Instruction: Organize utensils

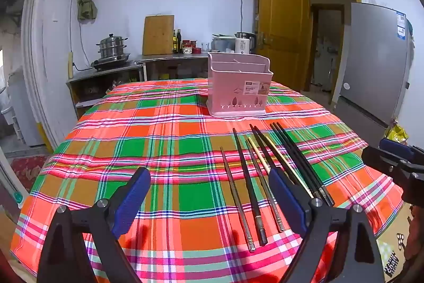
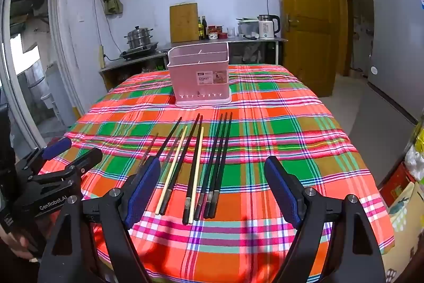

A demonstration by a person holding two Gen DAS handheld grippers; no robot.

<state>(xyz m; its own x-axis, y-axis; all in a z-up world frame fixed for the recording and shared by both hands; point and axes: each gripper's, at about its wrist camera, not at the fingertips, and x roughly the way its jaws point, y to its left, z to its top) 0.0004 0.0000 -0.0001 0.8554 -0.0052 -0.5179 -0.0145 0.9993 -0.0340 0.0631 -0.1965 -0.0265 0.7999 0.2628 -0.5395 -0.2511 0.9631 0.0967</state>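
Observation:
Several chopsticks, black, metal and pale wooden, lie side by side on the plaid tablecloth [image 1: 169, 150], in the left wrist view [image 1: 254, 184] right of centre and in the right wrist view [image 2: 196, 166] at centre. A pink utensil basket [image 1: 238, 86] stands upright beyond them; it also shows in the right wrist view [image 2: 200, 76]. My left gripper [image 1: 209, 190] is open and empty, hovering above the table's near edge with the chopsticks near its right finger. My right gripper [image 2: 212, 182] is open and empty, hovering with the chopstick handles between its fingers.
A steel counter [image 1: 169, 57] with a steamer pot, cutting board, bottles and kettle stands behind the table. A wooden door [image 1: 283, 25] and a grey fridge [image 1: 376, 65] are to the right. The left gripper shows at the left edge of the right wrist view [image 2: 53, 171].

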